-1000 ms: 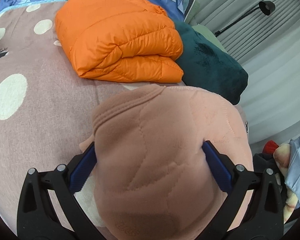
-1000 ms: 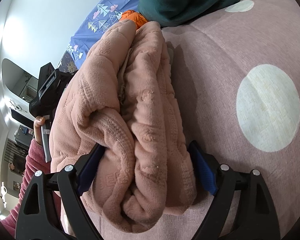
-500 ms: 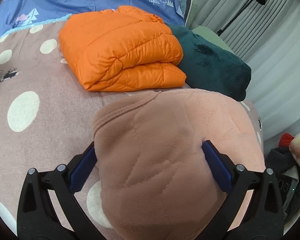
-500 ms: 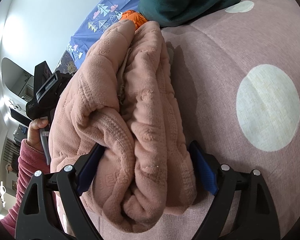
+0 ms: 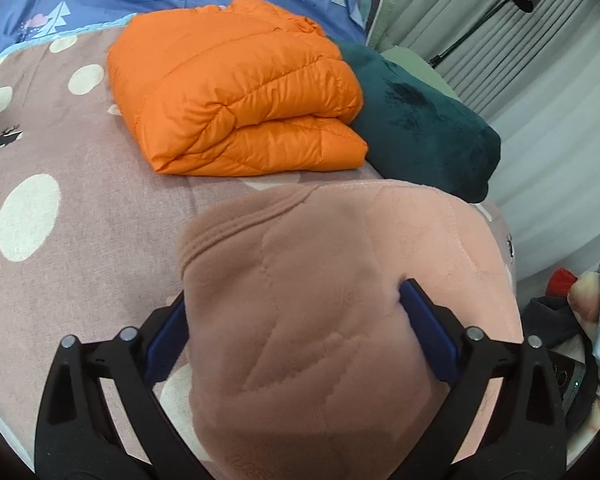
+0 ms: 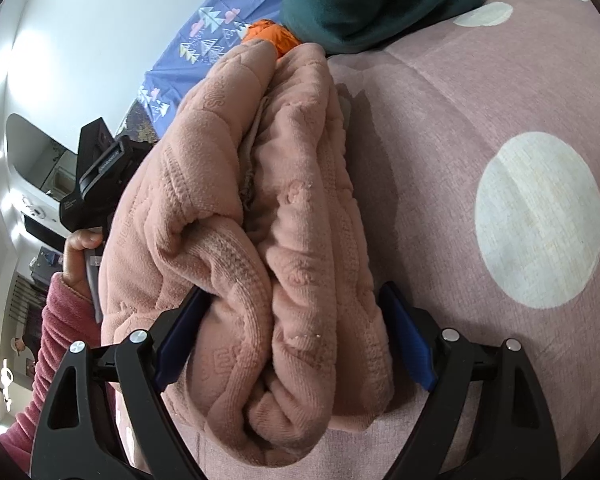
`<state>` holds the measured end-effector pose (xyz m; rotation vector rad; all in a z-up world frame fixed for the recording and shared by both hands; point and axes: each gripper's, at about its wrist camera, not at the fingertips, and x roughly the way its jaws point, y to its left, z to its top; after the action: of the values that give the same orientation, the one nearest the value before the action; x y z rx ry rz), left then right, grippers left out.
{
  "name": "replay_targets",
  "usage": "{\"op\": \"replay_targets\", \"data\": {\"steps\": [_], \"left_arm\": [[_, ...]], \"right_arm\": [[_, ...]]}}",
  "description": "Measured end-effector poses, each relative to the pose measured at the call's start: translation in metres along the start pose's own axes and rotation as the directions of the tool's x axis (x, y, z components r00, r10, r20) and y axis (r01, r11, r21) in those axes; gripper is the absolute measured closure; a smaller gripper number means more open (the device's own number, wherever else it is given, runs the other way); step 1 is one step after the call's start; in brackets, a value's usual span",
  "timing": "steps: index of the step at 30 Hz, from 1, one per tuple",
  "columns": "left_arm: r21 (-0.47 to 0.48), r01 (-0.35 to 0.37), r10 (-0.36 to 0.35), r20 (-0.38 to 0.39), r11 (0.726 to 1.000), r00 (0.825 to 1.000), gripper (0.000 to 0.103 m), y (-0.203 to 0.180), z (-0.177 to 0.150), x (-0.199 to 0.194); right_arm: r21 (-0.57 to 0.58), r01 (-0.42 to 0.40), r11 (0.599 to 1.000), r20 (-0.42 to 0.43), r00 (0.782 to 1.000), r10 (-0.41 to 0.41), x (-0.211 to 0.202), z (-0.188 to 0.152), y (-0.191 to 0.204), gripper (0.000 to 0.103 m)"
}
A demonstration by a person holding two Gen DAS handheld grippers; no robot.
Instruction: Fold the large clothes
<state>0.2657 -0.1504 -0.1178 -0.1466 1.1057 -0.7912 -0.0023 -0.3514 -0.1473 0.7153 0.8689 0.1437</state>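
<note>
- Pink fleece garment (image 6: 268,248): folded into a thick multi-layer bundle, long axis running from the right gripper (image 6: 296,340) away toward the dark green folded blanket (image 6: 364,4); folded edges and ribbed hem face the right camera.
- Bundle sits on the mauve polka-dot bed cover (image 6: 500,100), near edge just short of the green blanket.
- Right gripper: jaws spread wide, blue pads pressed into both sides of the bundle's near end, so gripping it.
- Left gripper (image 5: 296,336): jaws also wide, blue pads sunk into the pink garment (image 5: 340,320) on either side, clamped on it. Its black body shows in the right view, left of the bundle, held by a hand (image 6: 78,256) in a pink-red sleeve.
- Texture: soft quilted fleece with embossed stitch lines, rounded bulging top, ribbed cuff band.
- Orange puffer jacket (image 5: 236,100): shiny quilted, folded, beyond the pink bundle, touching the green plush blanket (image 5: 424,120).
</note>
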Motion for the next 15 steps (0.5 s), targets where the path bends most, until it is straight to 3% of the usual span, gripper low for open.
{"op": "replay_targets", "data": {"steps": [2,4,6,10,15], "left_arm": [[0.025,0.009,-0.01,0.022,1.0,1.0,0.014,-0.003,-0.001,-0.003],[0.112,0.0,-0.012,0.108,0.994,0.994,0.023,-0.014,-0.008,-0.011],[0.148,-0.012,-0.01,0.144,0.989,0.99,0.027,-0.019,-0.013,-0.015],[0.148,-0.003,-0.024,0.179,0.989,0.984,0.037,-0.02,-0.016,-0.022],[0.142,0.007,-0.042,0.246,0.99,0.968,0.044,-0.025,-0.015,-0.051]], "right_arm": [[-0.007,-0.032,0.999,-0.003,0.999,0.032,0.0,0.002,0.0,0.026],[-0.023,-0.04,0.999,-0.007,0.999,0.04,0.0,0.004,-0.001,0.031],[-0.046,-0.048,0.998,0.001,0.999,0.048,-0.004,0.005,0.001,0.039],[-0.114,-0.044,0.993,0.066,0.996,0.052,-0.02,0.006,0.015,0.053],[-0.182,-0.071,0.981,0.135,0.986,0.096,-0.041,0.007,0.038,0.059]]}}
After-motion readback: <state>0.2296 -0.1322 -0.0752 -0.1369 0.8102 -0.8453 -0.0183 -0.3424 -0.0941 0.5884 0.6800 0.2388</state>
